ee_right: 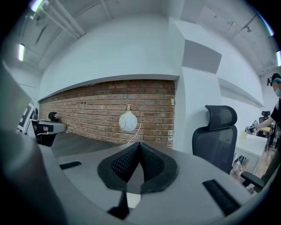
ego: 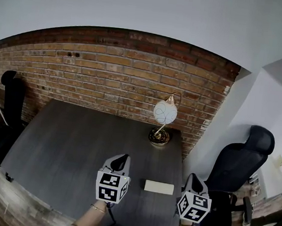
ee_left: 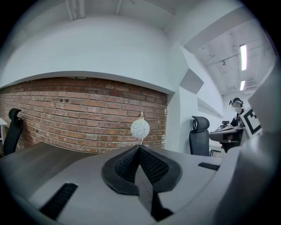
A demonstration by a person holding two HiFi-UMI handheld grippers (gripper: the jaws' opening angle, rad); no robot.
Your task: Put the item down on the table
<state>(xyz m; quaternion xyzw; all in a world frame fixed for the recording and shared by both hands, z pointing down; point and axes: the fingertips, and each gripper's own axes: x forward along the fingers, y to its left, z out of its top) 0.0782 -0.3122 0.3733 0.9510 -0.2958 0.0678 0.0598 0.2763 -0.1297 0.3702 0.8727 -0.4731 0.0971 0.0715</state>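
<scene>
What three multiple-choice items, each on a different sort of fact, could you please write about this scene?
1. Where does the pale block lie?
A. on the table, between the left gripper and right gripper
B. at the table's far edge
C. clamped in jaws

2. What colour is the lamp's globe shade?
A. red
B. white
C. black

3. How do the left gripper's jaws stand?
A. wide apart
B. together, empty
C. closed on the block

1 A: the head view shows it flat between them.
2 B: the globe is white.
3 B: its jaws meet on nothing.
</scene>
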